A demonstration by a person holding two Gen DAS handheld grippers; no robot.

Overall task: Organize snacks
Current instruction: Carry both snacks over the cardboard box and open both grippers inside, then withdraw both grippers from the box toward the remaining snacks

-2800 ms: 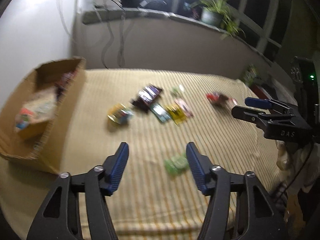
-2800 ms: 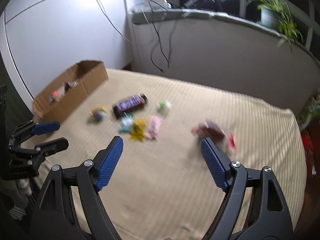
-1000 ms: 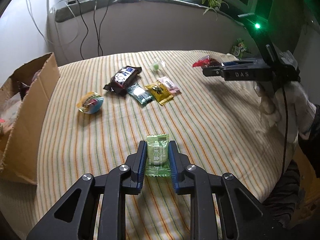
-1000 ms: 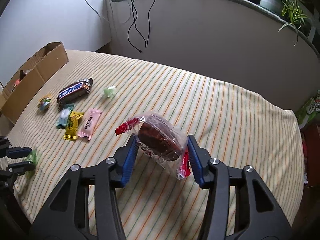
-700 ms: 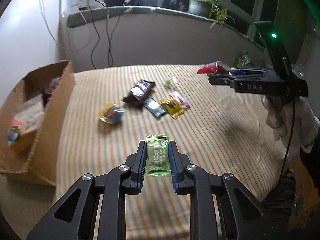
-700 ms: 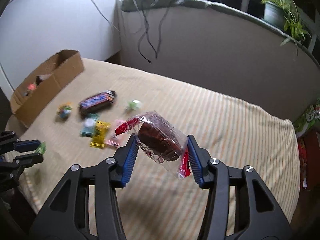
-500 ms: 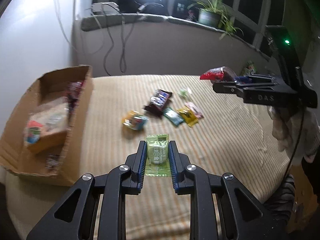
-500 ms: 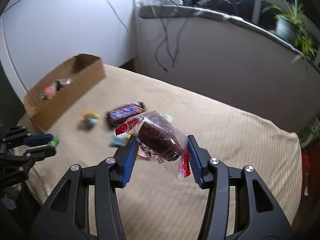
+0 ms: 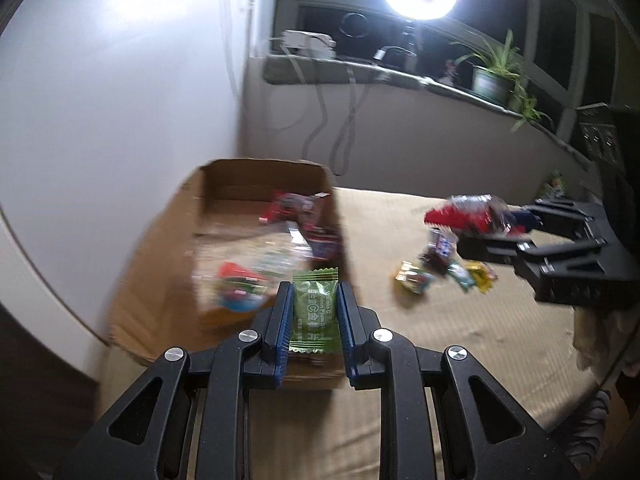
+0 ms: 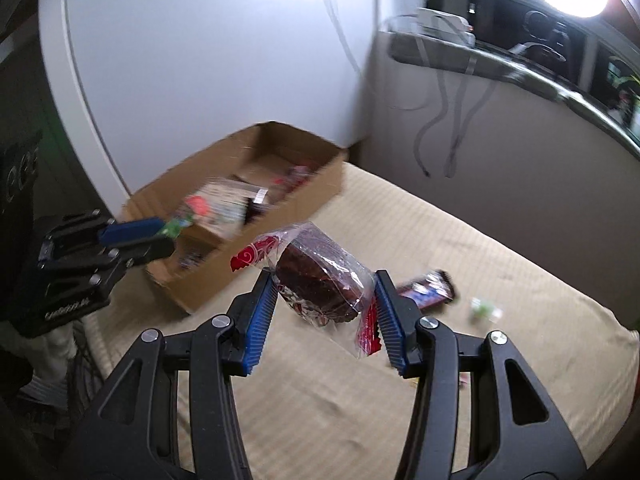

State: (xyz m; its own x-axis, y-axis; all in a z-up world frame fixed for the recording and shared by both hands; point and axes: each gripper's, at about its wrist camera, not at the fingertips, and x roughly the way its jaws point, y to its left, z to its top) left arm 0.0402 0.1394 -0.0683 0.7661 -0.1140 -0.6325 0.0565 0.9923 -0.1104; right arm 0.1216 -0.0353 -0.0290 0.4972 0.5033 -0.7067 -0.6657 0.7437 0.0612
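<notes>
Black fingers [image 9: 276, 320], ribbed blue pads [image 10: 262, 322]

Green candy packet [image 9: 314, 312] and clear-wrapped brown cake [image 10: 322, 285] hang near the snack-filled cardboard box [image 9: 160, 248].

— How's the left gripper [image 9: 313, 312] standing?

— Jaws drawn close together, blue pads [image 9: 281, 330] flat against both sides of the green candy packet [image 9: 313, 308], pointed downward, over the near corner of the cardboard box [image 9: 160, 256].

— And the right gripper [image 10: 324, 312]?

— Wider set, but also clamped: its pads [image 10: 260, 320] press the sides of the wrapped brown cake [image 10: 320, 284], which sits up between the fingertips. It tilts downward too, above the bed [image 10: 500, 280], near the bed's left edge beside the box.

— How do they stand to each other?

— Well apart, left one nearer the box. Behind each, only a pale sleeve shows; the hands themselves I can't make out.
</notes>
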